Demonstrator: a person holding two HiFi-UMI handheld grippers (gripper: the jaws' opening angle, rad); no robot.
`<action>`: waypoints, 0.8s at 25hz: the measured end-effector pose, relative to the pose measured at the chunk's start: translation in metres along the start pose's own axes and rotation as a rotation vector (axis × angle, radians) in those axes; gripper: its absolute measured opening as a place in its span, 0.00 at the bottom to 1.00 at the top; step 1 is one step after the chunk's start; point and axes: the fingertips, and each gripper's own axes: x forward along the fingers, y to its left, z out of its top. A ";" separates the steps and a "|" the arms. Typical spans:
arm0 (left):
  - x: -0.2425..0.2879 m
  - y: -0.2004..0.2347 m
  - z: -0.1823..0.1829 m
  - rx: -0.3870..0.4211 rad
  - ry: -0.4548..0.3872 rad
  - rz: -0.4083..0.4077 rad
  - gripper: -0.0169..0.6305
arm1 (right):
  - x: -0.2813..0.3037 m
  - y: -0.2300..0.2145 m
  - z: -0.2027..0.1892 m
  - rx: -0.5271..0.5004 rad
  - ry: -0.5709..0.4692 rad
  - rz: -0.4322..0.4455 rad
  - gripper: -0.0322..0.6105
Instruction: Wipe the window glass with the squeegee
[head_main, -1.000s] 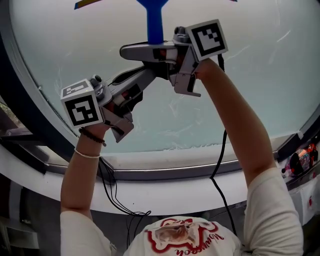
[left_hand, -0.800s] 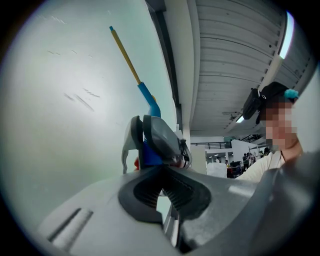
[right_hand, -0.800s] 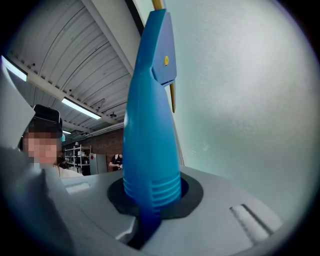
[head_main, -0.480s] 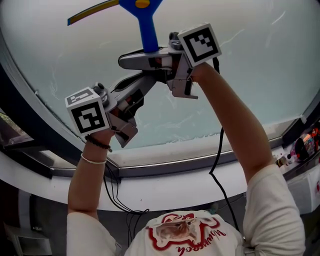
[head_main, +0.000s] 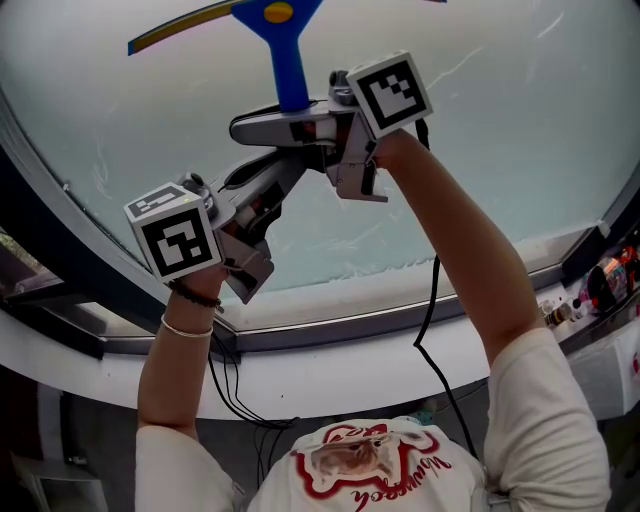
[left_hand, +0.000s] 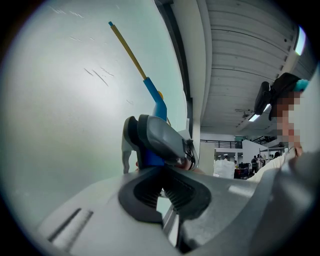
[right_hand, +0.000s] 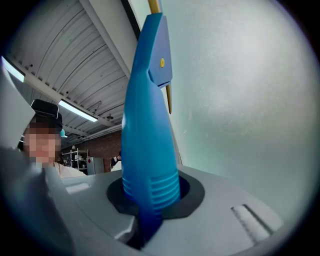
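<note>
Two gripper views show right gripper (right_hand: 153, 210), jaws just opening, clasping squeegee (right_hand: 149, 125); left gripper (left_hand: 163, 192) closed empty.

In your head view the squeegee (head_main: 288, 70) loses its blade over the top edge, and only the left stretch shows. The handle's lower end is buried in your right tool (head_main: 262, 125), whose jaws have just been easing apart with the handle between them. In the left gripper view that tool covers most of the handle. In the right gripper view the blade leaves by the top edge. The small coloured things (head_main: 608, 285) at the head view's right edge are too small to name.
</note>
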 end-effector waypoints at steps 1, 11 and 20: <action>0.000 0.000 0.000 -0.004 0.002 0.003 0.03 | 0.000 -0.001 0.000 0.007 -0.004 0.002 0.14; 0.001 0.007 -0.008 -0.075 0.012 0.014 0.03 | -0.001 -0.009 -0.008 0.068 -0.001 0.013 0.15; 0.000 0.012 -0.019 -0.126 -0.003 0.014 0.03 | -0.001 -0.015 -0.019 0.095 0.000 0.020 0.17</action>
